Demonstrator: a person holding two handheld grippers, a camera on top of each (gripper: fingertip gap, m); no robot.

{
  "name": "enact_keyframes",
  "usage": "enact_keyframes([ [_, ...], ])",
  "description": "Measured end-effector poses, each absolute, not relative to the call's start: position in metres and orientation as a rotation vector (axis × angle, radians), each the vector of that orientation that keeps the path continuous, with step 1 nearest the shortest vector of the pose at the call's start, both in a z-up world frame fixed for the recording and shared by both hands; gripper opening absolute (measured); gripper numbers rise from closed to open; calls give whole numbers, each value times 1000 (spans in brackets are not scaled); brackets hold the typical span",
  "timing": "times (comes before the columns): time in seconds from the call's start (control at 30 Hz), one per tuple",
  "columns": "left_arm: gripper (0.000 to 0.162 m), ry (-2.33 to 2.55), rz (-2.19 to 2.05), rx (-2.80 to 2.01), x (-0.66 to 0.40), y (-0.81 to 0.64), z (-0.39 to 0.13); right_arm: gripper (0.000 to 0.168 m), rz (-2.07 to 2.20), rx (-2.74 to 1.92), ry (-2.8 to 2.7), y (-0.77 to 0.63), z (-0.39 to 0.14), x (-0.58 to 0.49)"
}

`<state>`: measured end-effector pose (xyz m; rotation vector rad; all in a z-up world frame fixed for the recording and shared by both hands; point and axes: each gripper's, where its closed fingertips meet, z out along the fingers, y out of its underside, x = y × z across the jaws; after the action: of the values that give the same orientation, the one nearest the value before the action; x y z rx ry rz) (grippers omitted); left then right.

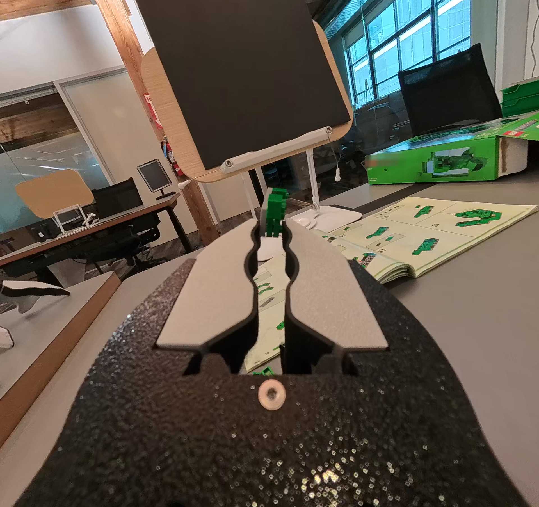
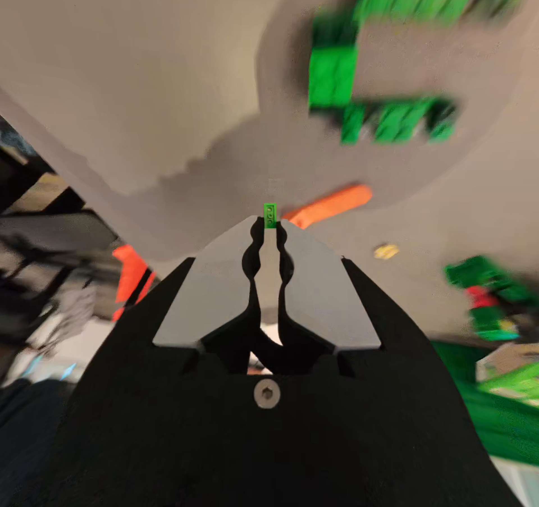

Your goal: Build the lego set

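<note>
One green plate pinched at right claw tips, protruding forward

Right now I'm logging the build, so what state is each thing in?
Left tongs: shut on the green brick figure, held upright.
Right tongs: shut on a small green studded plate.
Paper instruction booklet: lying open.
Green cardboard box: end flap open.

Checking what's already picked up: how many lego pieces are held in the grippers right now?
2. The left gripper is shut on a green lego assembly, and the right gripper pinches a small green plate at its tips. Other green pieces lie blurred on the table.
</note>
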<state>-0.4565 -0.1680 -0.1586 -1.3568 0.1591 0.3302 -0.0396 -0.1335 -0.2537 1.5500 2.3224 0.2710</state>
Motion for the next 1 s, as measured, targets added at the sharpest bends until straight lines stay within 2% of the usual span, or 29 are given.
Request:
enact_keyframes([
  [0.23,13,183,333,-1361,-453,-167,-159,8,534,1492,1924,-146,-265,16],
  [0.67,13,206,321,-1369,-448,-166,-161,8,502,1594,2001,-154,-280,-16],
  [0.93,13,237,297,-1368,-440,-166,-160,10,99,1891,2299,-162,-275,-36],
  [1.0,13,276,267,-1364,-429,-167,-158,21,-72,2056,2415,-159,-272,-38],
])
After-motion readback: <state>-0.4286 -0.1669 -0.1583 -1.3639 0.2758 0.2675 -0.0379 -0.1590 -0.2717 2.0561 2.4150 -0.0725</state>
